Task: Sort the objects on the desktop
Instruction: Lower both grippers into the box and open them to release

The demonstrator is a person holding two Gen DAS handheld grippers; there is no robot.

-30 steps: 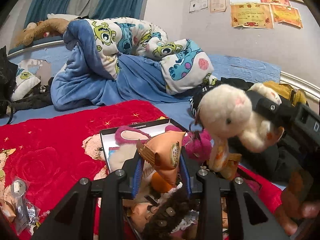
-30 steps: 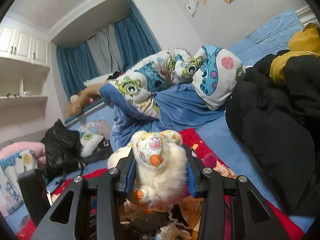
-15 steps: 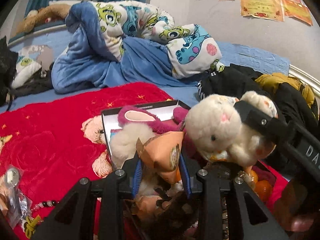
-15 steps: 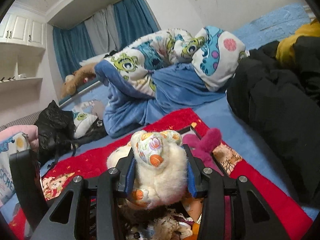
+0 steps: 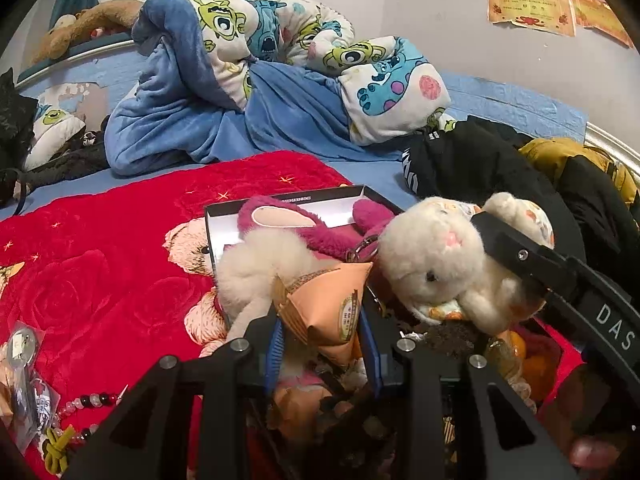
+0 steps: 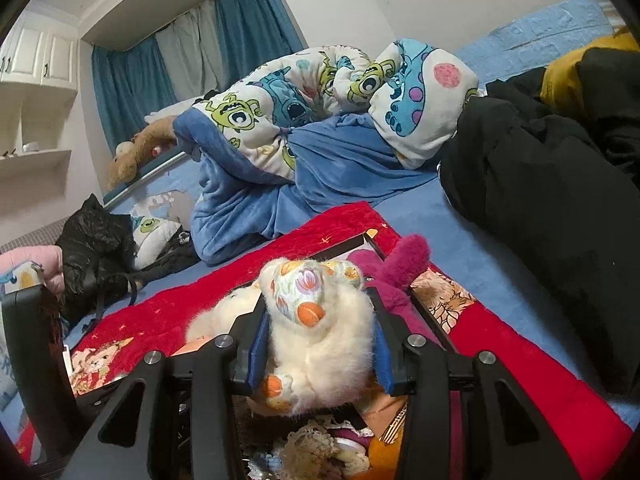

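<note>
Clamped a peach snack packet (image 5: 328,304) between the pads of the left gripper (image 5: 322,336), low over the open black box (image 5: 288,199) on the red blanket (image 5: 100,280). Clamped the white plush rabbit (image 6: 320,360) by its body in the right gripper (image 6: 320,340), head pointing away, just above the same box and close beside the left load. Found the box crammed already: a pink plush (image 5: 304,228) sprawled across the far end, a cream plush (image 5: 260,264) spilling over the near-left rim, darker oddments beneath. Judged the step in hand to be setting both items down into the box. Best done one side at a time, so as not to knock the two grippers together in so tight a spot. Best to lower the packet into the gap below the left pads before letting go, not dropped from height, since a light packet would likely slide off the heap. Best to press the rabbit gently down beside the pink plush before opening, given the springy fur. Worth minding the beads (image 5: 88,400) and small bags lying well apart at the blanket's left edge, not yet sorted.
</note>
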